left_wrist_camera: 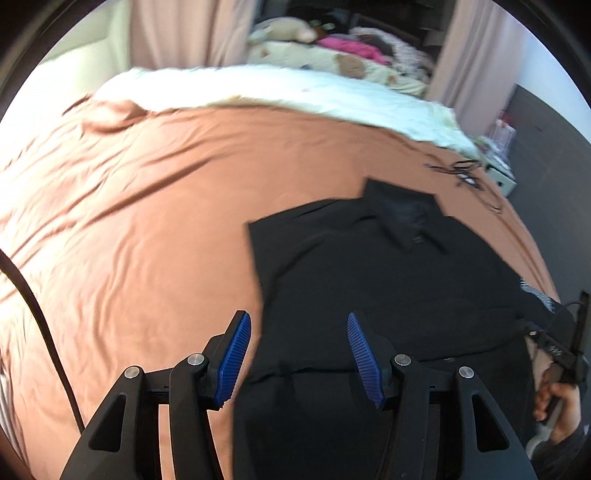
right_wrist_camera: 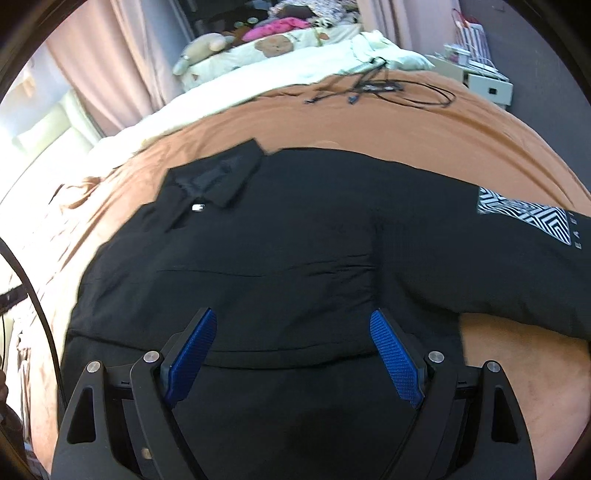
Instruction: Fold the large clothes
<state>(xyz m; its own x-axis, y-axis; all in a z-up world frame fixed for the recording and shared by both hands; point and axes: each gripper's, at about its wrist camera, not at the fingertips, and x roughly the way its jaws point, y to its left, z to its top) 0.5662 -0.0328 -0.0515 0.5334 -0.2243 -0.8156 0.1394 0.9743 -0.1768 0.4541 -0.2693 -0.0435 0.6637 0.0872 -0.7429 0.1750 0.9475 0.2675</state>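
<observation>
A black collared shirt (left_wrist_camera: pixel 388 280) lies spread on the brown bedsheet (left_wrist_camera: pixel 129 221), with its collar (left_wrist_camera: pixel 402 210) toward the far side. My left gripper (left_wrist_camera: pixel 297 319) hovers open over the shirt's left edge, and nothing is pinched between its blue pads. In the right wrist view the shirt (right_wrist_camera: pixel 280 236) fills the middle. Its collar (right_wrist_camera: pixel 218 177) is at upper left, and a sleeve with a black-and-white geometric print (right_wrist_camera: pixel 524 214) reaches to the right. My right gripper (right_wrist_camera: pixel 293 314) stands wide open above the shirt's body, holding nothing. A hand (left_wrist_camera: pixel 557 402) holding it shows at the left view's right edge.
Tangled black cables (right_wrist_camera: pixel 384 86) lie on the sheet beyond the shirt. A white blanket (left_wrist_camera: pixel 258 88), plush toys (right_wrist_camera: pixel 207 48) and a heap of clothes (right_wrist_camera: pixel 280 27) are at the bed's far end. A white cabinet (right_wrist_camera: pixel 487 85) stands by the bed. Pink curtains hang behind.
</observation>
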